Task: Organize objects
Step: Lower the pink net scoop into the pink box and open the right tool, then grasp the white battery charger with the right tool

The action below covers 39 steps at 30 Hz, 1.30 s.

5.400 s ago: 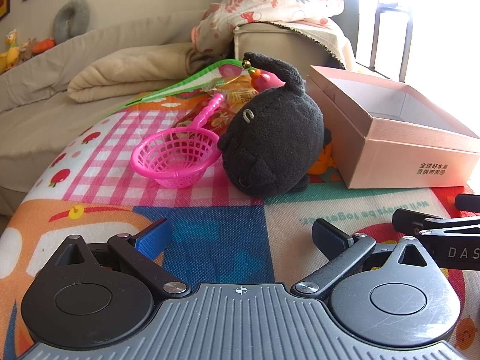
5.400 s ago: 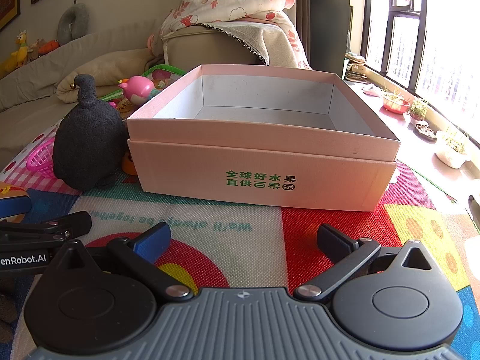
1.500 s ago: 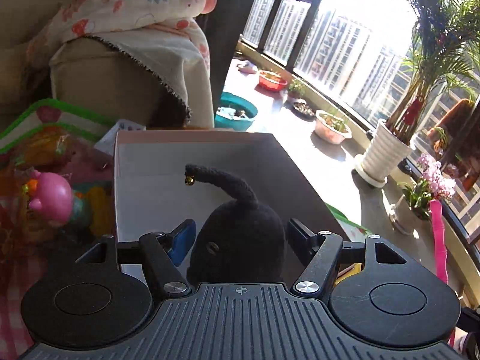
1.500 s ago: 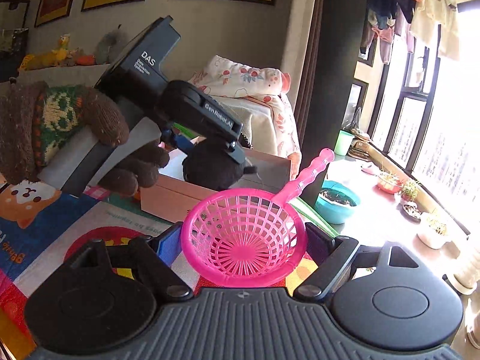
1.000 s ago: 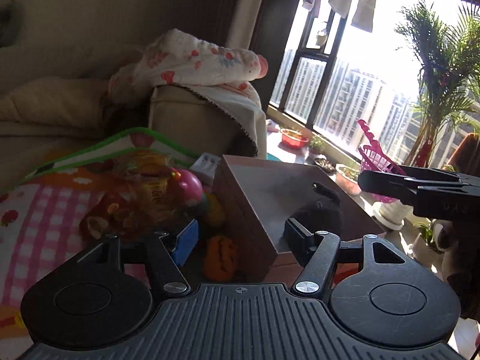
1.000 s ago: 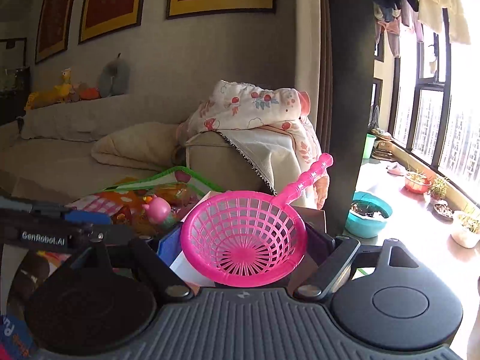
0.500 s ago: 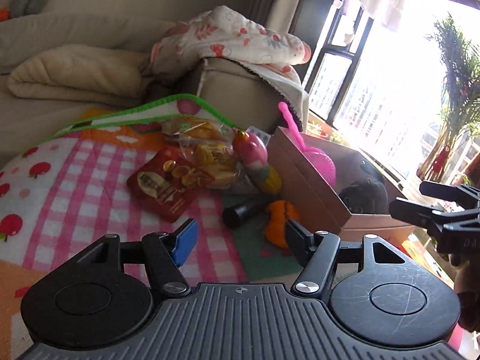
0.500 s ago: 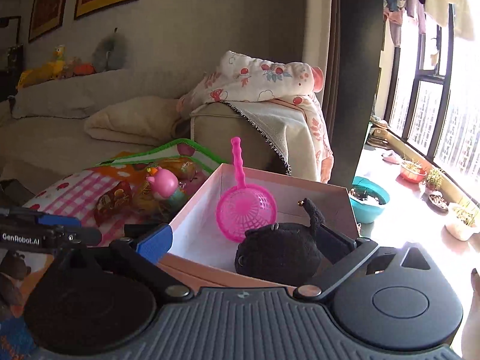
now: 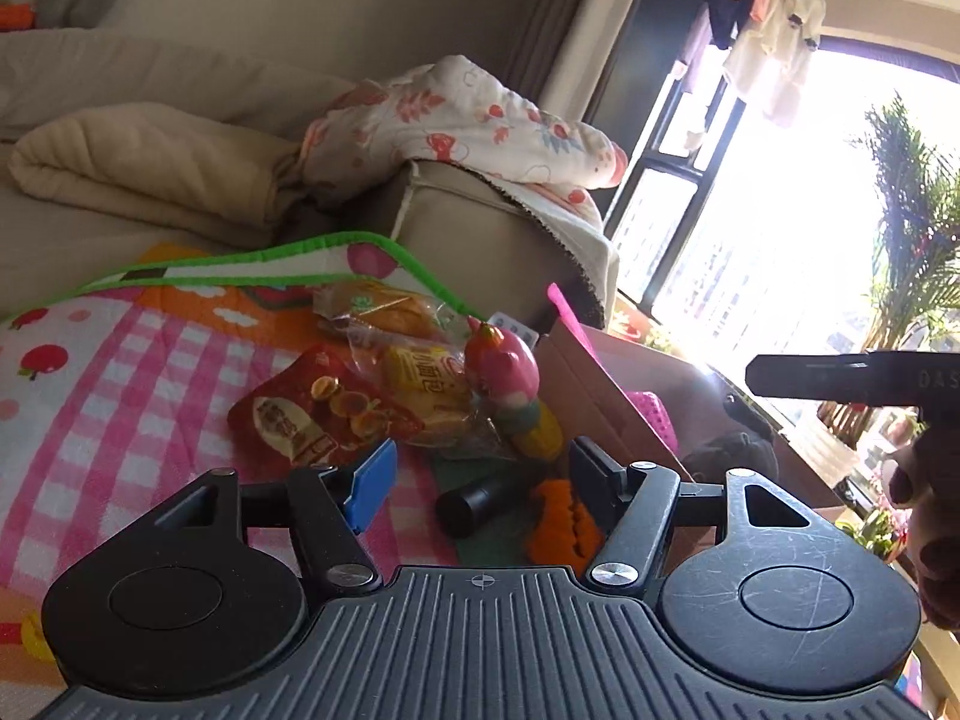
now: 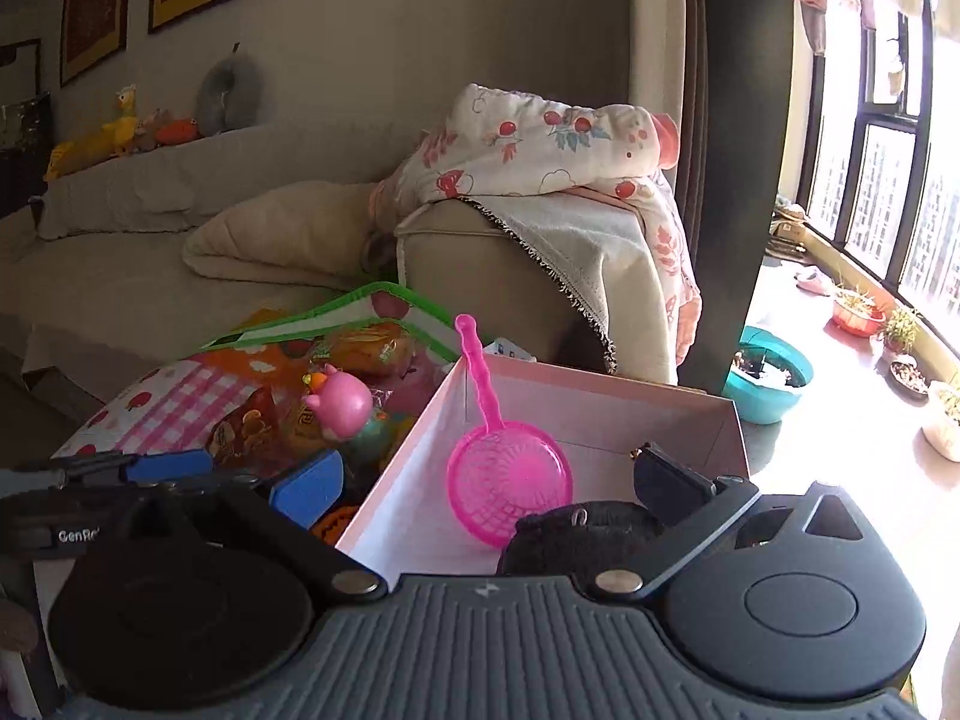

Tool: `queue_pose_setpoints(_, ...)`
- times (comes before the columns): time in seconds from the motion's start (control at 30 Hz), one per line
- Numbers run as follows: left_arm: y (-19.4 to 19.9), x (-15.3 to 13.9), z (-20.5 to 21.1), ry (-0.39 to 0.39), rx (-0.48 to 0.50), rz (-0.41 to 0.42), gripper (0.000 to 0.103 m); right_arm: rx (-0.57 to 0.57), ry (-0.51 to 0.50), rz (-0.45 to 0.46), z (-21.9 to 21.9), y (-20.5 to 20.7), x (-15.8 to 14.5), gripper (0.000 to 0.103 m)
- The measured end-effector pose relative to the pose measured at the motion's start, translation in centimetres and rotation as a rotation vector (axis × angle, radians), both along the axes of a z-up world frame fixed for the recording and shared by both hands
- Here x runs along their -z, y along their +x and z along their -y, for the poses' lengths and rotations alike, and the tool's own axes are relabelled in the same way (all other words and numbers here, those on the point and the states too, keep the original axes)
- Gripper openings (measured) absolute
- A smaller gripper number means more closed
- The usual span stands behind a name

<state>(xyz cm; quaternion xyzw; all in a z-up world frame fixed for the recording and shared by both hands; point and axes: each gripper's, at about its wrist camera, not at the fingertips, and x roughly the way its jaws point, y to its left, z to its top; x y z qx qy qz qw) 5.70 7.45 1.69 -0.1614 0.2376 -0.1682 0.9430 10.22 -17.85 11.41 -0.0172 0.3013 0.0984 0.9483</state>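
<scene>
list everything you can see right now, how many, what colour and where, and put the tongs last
Box: 1, pink, on the mat.
Strainer: 1, pink, leaning in the box.
Plush toy: 1, black, in the box.
Pig toy: 1, pink, left of the box.
Snack packets: about 3, red and yellow, on the mat.
Cylinder: 1, black, lying on the mat.
Orange toy: 1, beside the box.
Play mat: 1, multicoloured.
Left tongs: open, empty.
Right tongs: open, empty.

The box (image 10: 690,414) holds 2 things: 1 pink strainer (image 10: 509,489) and 1 black plush (image 10: 576,537). Beside it on the mat (image 9: 120,372) lie 3 snack packets (image 9: 324,426), 1 pink toy (image 9: 501,363), 1 black cylinder (image 9: 474,501) and 1 orange toy (image 9: 561,525).
</scene>
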Motion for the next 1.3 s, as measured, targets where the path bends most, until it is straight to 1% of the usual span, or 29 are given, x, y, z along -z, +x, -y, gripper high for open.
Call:
queue_pose_setpoints(0.03, -0.1, 0.0, -0.4, -0.018, -0.004, 0.009, 0.069, 0.012, 0.005, -0.021, -0.2, 1.4, 0.0, 0.096)
queue_pose_setpoints(0.07, -0.1, -0.1, -0.8, -0.037, -0.01, 0.019, 0.069, 0.031, 0.007, -0.053, -0.6, 3.7, 0.1, 0.087)
queue_pose_setpoints(0.13, -0.2, -0.2, -1.4, -0.071, -0.026, 0.03, 0.069, 0.061, 0.011, -0.089, -1.2, 7.0, 0.2, 0.079)
queue_pose_setpoints(0.23, -0.1, 0.0, -2.2, -0.12, -0.032, 0.027, 0.069, 0.086, 0.061, -0.189, -1.9, 12.5, 0.6, 0.08)
queue_pose_setpoints(0.27, 0.0, 0.1, -2.3, -0.132, -0.028, 0.023, 0.069, 0.109, 0.072, -0.235, -2.1, 14.4, 1.0, 0.084)
queue_pose_setpoints(0.33, 0.0, 0.3, -2.4, -0.148, -0.013, 0.014, 0.069, 0.171, 0.072, -0.309, -2.7, 17.7, 1.9, 0.086)
queue_pose_setpoints(0.4, 0.1, 0.5, -2.4, -0.161, 0.006, 0.003, 0.069, 0.219, 0.026, -0.327, -3.8, 20.5, 2.8, 0.086)
queue_pose_setpoints(0.43, 0.1, 0.5, -2.4, -0.17, 0.018, 0.0, 0.069, 0.223, 0.011, -0.336, -4.3, 21.5, 3.1, 0.086)
queue_pose_setpoints(0.53, 0.0, 0.5, -2.6, -0.189, 0.031, 0.004, 0.068, 0.216, -0.018, -0.432, -6.3, 25.0, 5.0, 0.088)
queue_pose_setpoints(0.6, -0.1, 0.4, -3.0, -0.2, 0.022, 0.009, 0.068, 0.24, -0.051, -0.508, -7.2, 26.5, 6.6, 0.088)
queue_pose_setpoints(0.67, -0.2, 0.3, -3.3, -0.212, 0.009, 0.015, 0.068, 0.281, -0.075, -0.548, -7.3, 27.3, 7.7, 0.087)
queue_pose_setpoints(0.7, -0.3, 0.3, -3.4, -0.217, 0.006, 0.017, 0.068, 0.283, -0.069, -0.559, -7.3, 27.4, 7.9, 0.075)
queue_pose_setpoints(0.73, -0.3, 0.2, -3.5, -0.222, 0.004, 0.021, 0.068, 0.275, -0.056, -0.572, -7.2, 27.3, 8.1, 0.057)
queue_pose_setpoints(0.77, -0.3, 0.2, -3.7, -0.229, 0.001, 0.021, 0.068, 0.271, -0.039, -0.576, -7.2, 26.9, 8.0, 0.053)
queue_pose_setpoints(0.8, -0.3, 0.1, -3.8, -0.232, 0.001, 0.021, 0.068, 0.26, -0.037, -0.57, -7.2, 26.4, 7.8, 0.05)
queue_pose_setpoints(0.83, -0.3, 0.1, -3.8, -0.233, 0.001, 0.02, 0.068, 0.231, -0.045, -0.555, -7.5, 25.6, 7.5, 0.05)
queue_pose_setpoints(0.9, -0.2, 0.2, -3.8, -0.228, -0.005, 0.017, 0.068, 0.186, -0.043, -0.496, -7.7, 23.6, 6.1, 0.05)
queue_pose_setpoints(1.03, -0.1, 0.3, -3.8, -0.216, -0.017, 0.019, 0.068, 0.109, 0.087, -0.399, -6.3, 18.5, 2.3, 0.049)
queue_pose_setpoints(1.1, -0.2, 0.3, -3.7, -0.207, -0.02, 0.02, 0.068, 0.065, 0.12, -0.366, -5.7, 16.0, 0.7, 0.047)
queue_pose_setpoints(1.13, -0.1, 0.4, -3.7, -0.204, -0.021, 0.019, 0.068, 0.039, 0.137, -0.37, -5.4, 14.8, 0.0, 0.021)
queue_pose_setpoints(1.17, -0.1, 0.4, -3.7, -0.198, -0.021, 0.019, 0.068, 0.031, 0.153, -0.388, -5.0, 13.5, -0.4, 0.013)
queue_pose_setpoints(1.23, -0.2, 0.5, -3.6, -0.186, -0.024, 0.019, 0.068, 0.009, 0.182, -0.404, -4.3, 10.8, -0.8, 0.012)
queue_pose_setpoints(1.3, -0.2, 0.6, -3.5, -0.172, -0.03, 0.024, 0.068, -0.006, 0.171, -0.376, -3.4, 7.9, -1.3, 0.012)
